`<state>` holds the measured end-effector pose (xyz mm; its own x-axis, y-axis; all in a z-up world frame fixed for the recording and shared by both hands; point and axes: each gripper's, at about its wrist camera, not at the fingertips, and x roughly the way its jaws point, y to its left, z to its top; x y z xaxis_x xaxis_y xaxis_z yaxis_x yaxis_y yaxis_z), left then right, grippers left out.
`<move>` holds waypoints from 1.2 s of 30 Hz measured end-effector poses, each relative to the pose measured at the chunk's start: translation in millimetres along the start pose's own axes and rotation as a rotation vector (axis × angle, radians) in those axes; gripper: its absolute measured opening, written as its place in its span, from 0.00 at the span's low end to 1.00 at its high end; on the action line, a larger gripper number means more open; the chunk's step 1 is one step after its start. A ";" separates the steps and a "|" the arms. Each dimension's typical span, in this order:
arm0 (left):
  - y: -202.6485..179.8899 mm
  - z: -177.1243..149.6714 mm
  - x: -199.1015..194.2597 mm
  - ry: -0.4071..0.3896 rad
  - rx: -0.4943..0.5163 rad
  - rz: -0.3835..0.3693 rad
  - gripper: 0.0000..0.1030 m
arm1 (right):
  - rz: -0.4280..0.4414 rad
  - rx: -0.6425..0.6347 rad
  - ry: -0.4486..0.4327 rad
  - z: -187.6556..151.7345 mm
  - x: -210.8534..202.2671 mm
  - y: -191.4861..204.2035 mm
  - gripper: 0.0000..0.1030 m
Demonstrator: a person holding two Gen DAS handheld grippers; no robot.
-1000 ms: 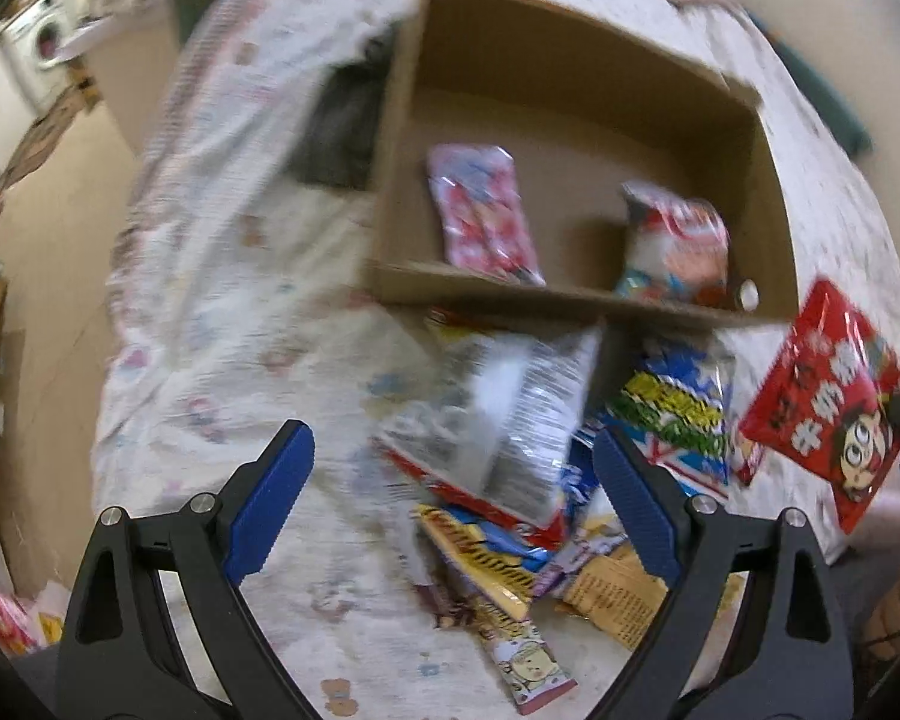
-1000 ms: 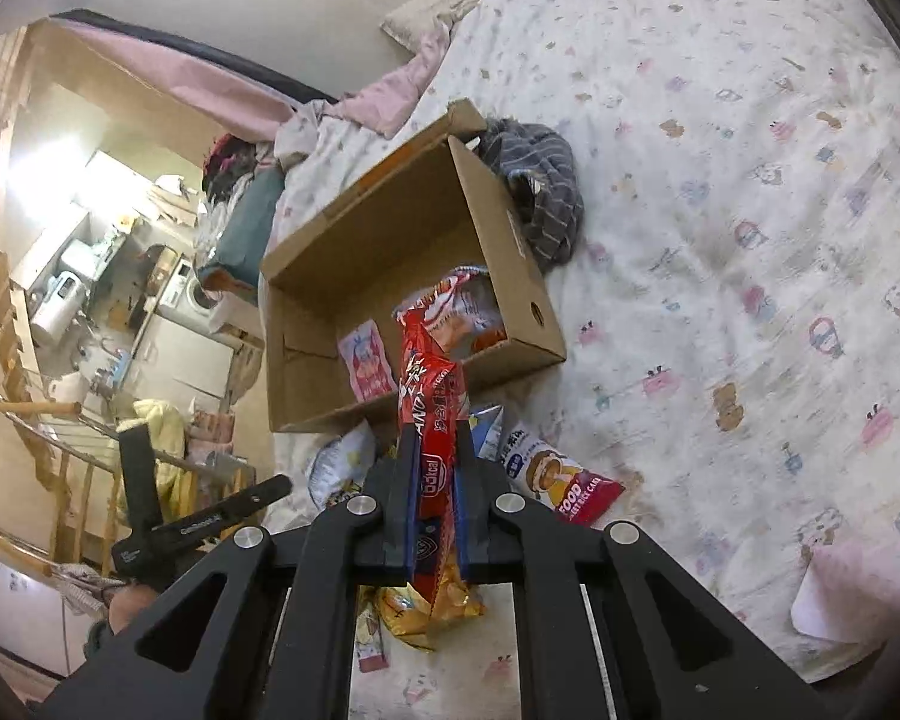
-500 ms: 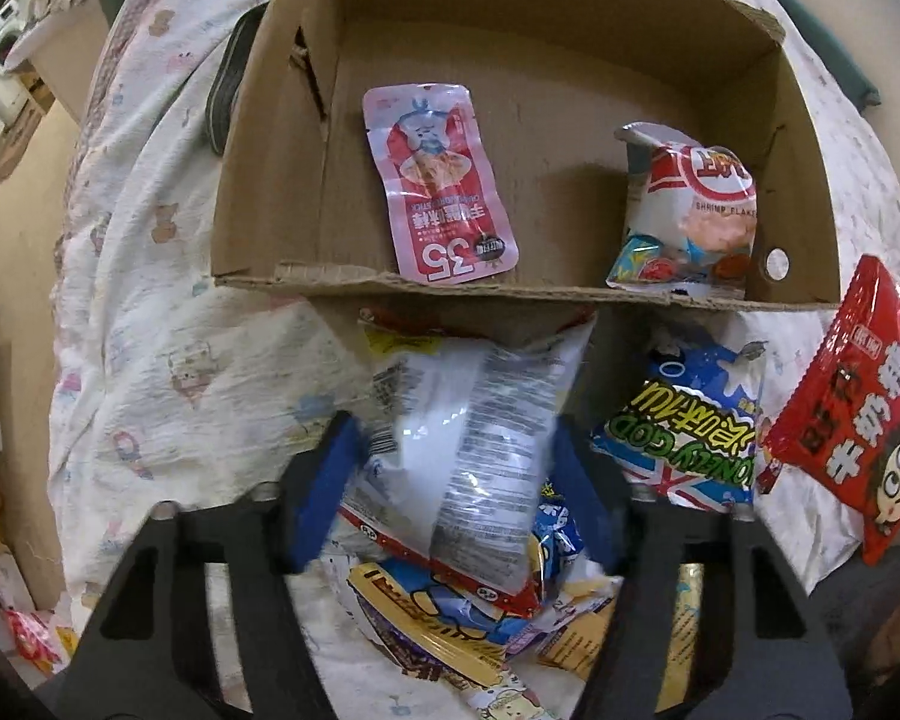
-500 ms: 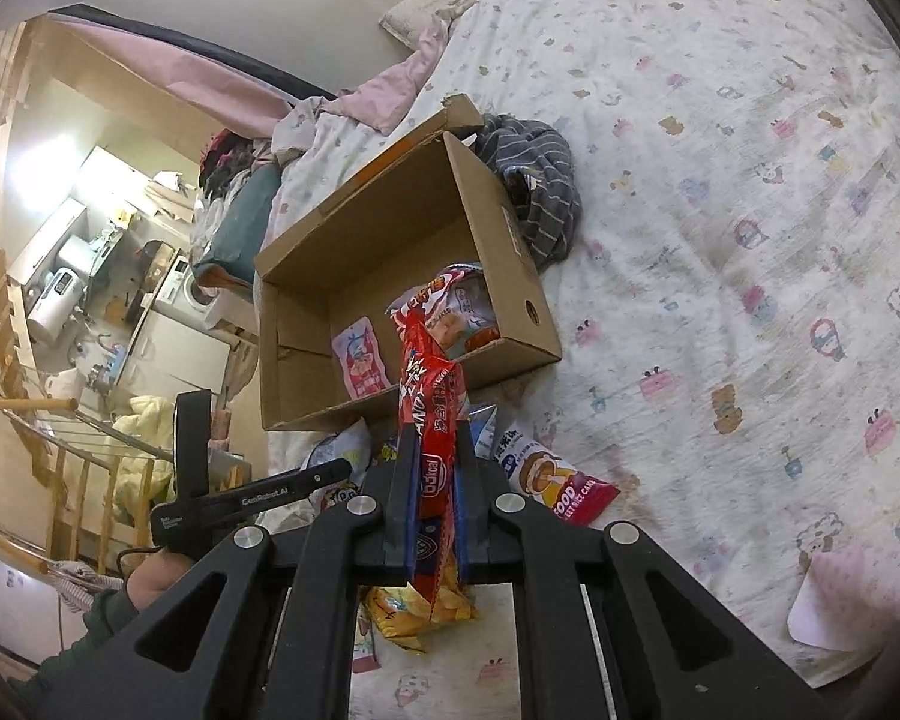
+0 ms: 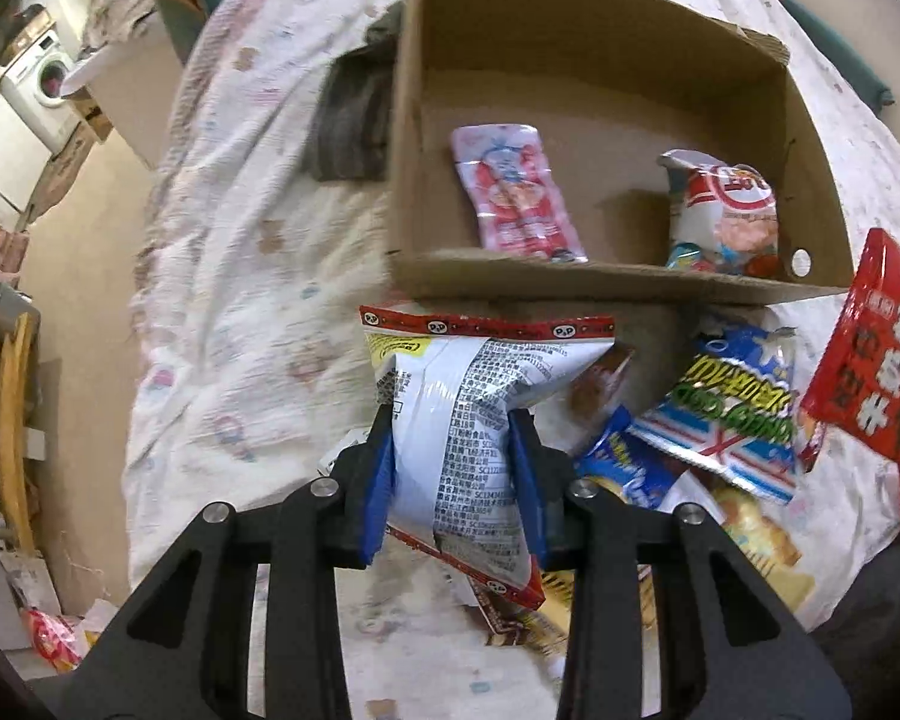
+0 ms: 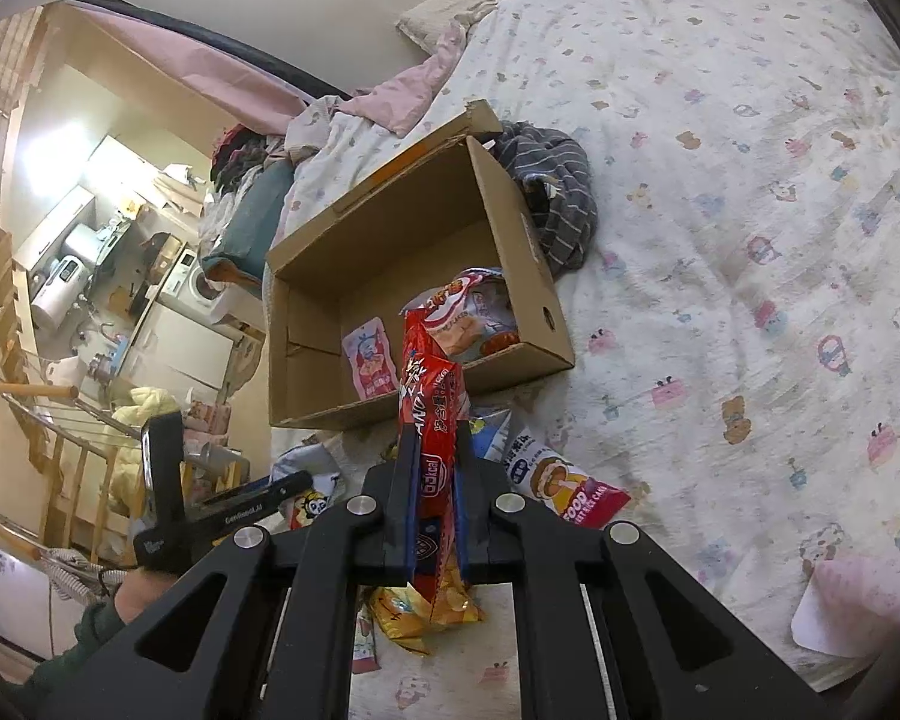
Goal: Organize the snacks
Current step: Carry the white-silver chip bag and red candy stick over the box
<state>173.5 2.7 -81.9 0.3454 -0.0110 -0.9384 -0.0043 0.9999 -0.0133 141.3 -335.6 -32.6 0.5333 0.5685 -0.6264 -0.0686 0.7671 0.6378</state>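
Crinkly foil snack bag [image 5: 474, 420] pinched mid-body by the closing left gripper [image 5: 453, 480] — light, puffy, slippery.
Right gripper [image 6: 435, 480] stays out of it, clamped on a red packet [image 6: 429, 396]; cardboard box [image 5: 570, 282] at twelve o'clock.

Your snack bag [image 5: 468, 420]: glossy crinkled foil-plastic.
Your box [image 5: 600, 90]: matt brown cardboard.
Your bed sheet [image 6: 750, 210]: soft printed cloth.

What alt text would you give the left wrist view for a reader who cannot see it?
The left gripper is closing on a white printed snack bag with a red edge, its blue pads pinching the sides. Beyond stands an open cardboard box on a patterned bedsheet, holding a pink pouch and a white chip bag. More snack packets lie piled to the right.
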 end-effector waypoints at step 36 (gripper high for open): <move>-11.9 77.7 -90.6 -0.263 0.072 -0.027 0.31 | 0.009 -0.076 -0.116 67.4 1.5 52.6 0.09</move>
<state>215.2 -7.5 30.1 0.5762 -0.0444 -0.8161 0.0721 0.9974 -0.0034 195.3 -314.4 30.2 0.6263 0.5405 -0.5618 -0.1352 0.7851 0.6045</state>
